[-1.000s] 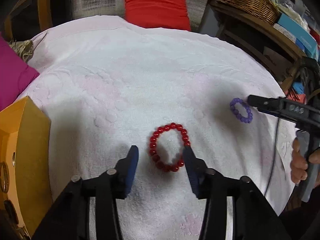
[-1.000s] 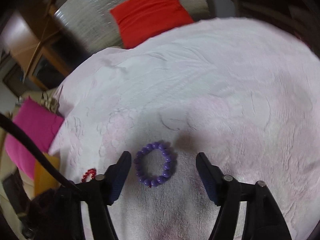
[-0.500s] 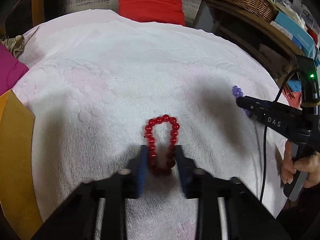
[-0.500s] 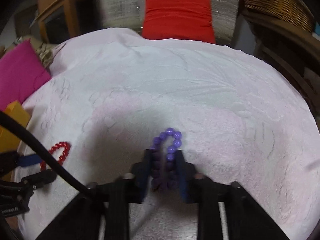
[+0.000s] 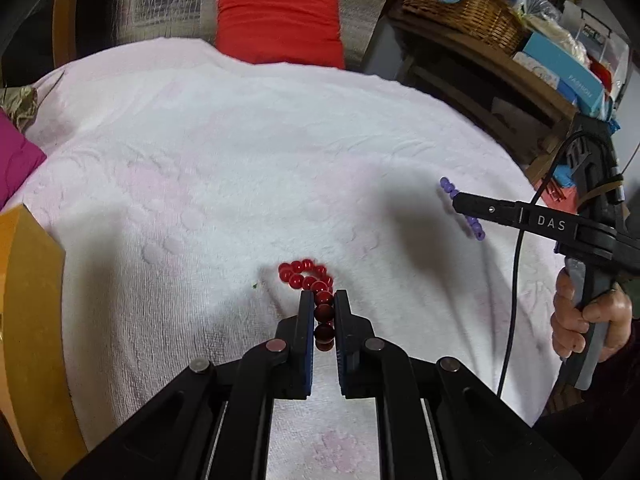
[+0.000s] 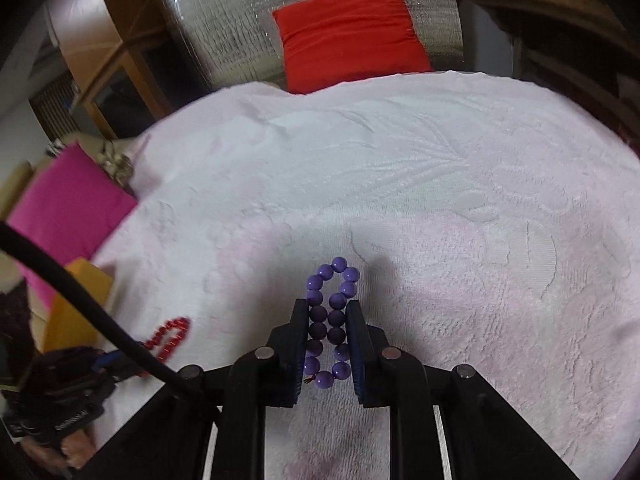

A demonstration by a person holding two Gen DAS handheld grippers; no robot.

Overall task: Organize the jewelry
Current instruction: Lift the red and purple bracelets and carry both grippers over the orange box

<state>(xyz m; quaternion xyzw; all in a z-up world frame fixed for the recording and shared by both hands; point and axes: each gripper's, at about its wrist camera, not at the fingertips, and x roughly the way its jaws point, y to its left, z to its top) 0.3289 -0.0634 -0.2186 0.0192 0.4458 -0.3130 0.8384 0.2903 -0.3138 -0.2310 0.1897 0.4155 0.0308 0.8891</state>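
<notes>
Between the pads of the left gripper point(image 5: 323, 312) only a single column of red beads shows, so part of the red bracelet point(image 5: 310, 280) is hidden by the jaws; its free end bunches on the white towel point(image 5: 240, 184) just beyond the fingertips. The jaws stand narrow, clamped on the bracelet, and the gripper points forward and low over the towel. A second ago these jaws were wide with the bracelet lying as an open ring between them; half a second ago they were pressing it into a long loop. The right gripper point(image 6: 328, 320) likewise pinches the purple bracelet point(image 6: 332, 312), squeezed into two touching rows of beads, its rounded end sticking out past the fingertips above the towel; earlier it lay flat as a ring between spread jaws. In the left view the right hand point(image 5: 588, 320) grips the handle at the towel's right edge, partly cut off, and the purple beads poke out on both sides of the jaw. At the towel's left edge an orange box point(image 5: 28, 300) is cropped by the frame. Beyond the towel's far edge a red cushion point(image 5: 280, 20) leans on a silvery backing.
</notes>
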